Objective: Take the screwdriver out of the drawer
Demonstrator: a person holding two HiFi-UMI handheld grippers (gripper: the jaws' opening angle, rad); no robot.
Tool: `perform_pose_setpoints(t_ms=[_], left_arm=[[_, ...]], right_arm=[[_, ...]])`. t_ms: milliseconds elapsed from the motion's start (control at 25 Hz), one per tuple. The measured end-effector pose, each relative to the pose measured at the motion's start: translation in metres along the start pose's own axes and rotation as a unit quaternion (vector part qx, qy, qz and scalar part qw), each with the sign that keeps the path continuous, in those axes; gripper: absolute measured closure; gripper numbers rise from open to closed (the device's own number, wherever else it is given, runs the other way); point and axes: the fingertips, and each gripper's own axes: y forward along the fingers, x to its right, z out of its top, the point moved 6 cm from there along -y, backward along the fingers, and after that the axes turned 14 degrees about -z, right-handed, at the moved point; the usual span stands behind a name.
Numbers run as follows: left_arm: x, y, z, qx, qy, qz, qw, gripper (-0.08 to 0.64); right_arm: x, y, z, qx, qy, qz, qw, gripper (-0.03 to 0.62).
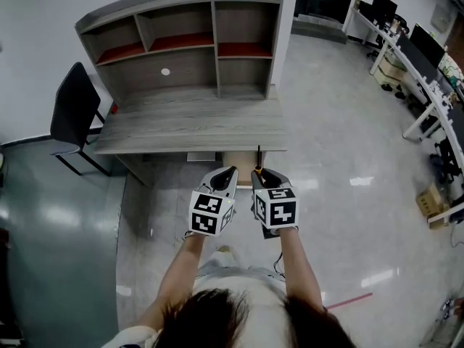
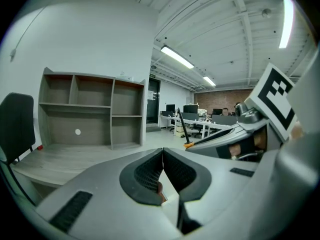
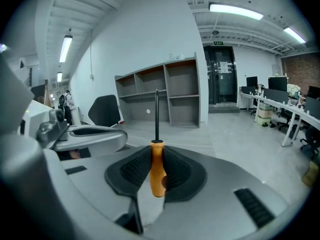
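Observation:
My right gripper [image 3: 158, 160] is shut on the orange handle of the screwdriver [image 3: 157, 171]. Its black shaft sticks straight out past the jaws toward the desk. In the head view the right gripper [image 1: 260, 173] holds the screwdriver [image 1: 259, 156] in front of the desk's front edge, above the pulled-out drawer [image 1: 244, 164], whose pale wooden inside shows between the grippers. My left gripper [image 1: 230, 172] hangs just to its left. Its jaws [image 2: 163, 156] are shut tip to tip with nothing between them. The left gripper view also catches the screwdriver [image 2: 183, 130] at the right.
A grey wooden desk [image 1: 188, 125] with a shelf hutch [image 1: 181, 46] stands against the wall. A black chair [image 1: 72, 114] is at its left. Office desks with monitors [image 1: 428, 64] and a cardboard box [image 1: 433, 200] are at the far right. The floor is glossy tile.

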Motion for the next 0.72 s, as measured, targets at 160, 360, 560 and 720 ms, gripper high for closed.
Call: perform_pose_setpoints(t_ms=[160, 360, 560, 720], left_arm=[[0.021, -0.005, 0.001, 0.004, -0.002, 0.011, 0.9999, 0.543], [0.043, -0.010, 0.002, 0.008, -0.001, 0.024, 0.9997, 0.543], [0.060, -0.019, 0.000, 0.012, -0.003, 0.038, 0.9992, 0.543], [0.072, -0.026, -0.001, 0.015, -0.003, 0.046, 0.9988, 0.543]], right_arm=[[0.007, -0.017, -0.003, 0.003, -0.007, 0.013, 1.000, 0.506], [0.015, -0.037, -0.006, 0.014, -0.011, 0.021, 1.000, 0.506], [0.018, -0.052, -0.015, 0.016, -0.015, 0.027, 0.999, 0.506], [0.020, -0.064, -0.021, 0.018, -0.017, 0.031, 0.999, 0.506]])
